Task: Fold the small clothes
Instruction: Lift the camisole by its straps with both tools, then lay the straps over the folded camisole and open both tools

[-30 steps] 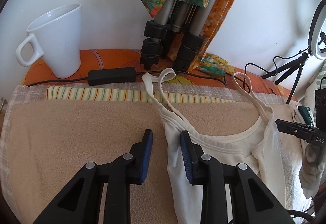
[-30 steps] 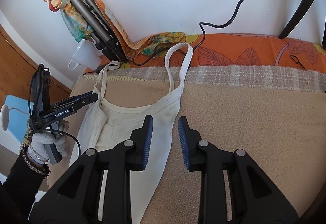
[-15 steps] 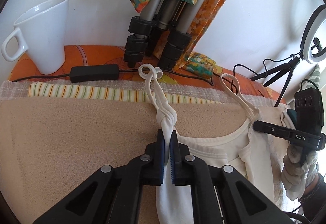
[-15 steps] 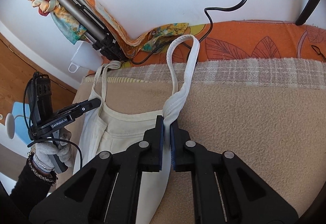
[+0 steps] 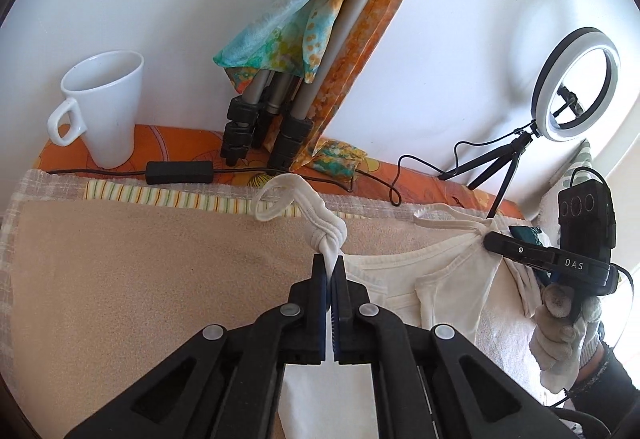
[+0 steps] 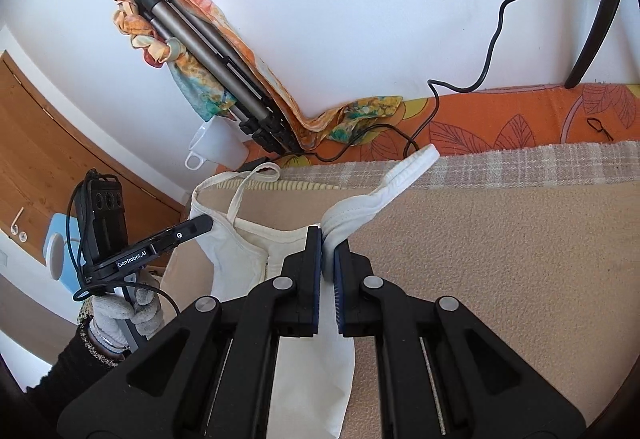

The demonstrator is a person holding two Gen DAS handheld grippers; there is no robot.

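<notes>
A small cream tank top lies on a beige towel, and it also shows in the right wrist view. My left gripper is shut on the base of the top's left shoulder strap, which bunches and loops upward. My right gripper is shut on the base of the right strap. Both shoulders are lifted a little off the towel. The right gripper also shows in the left wrist view, the left gripper in the right wrist view.
A white mug, a folded tripod wrapped in a patterned scarf, a black cable box and a ring light stand along the back by the wall. An orange cloth covers the table's far strip.
Both grippers closed from open onto the two strap bases, then rose, lifting the top's shoulders off the towel; the straps now bunch above the fingers.
</notes>
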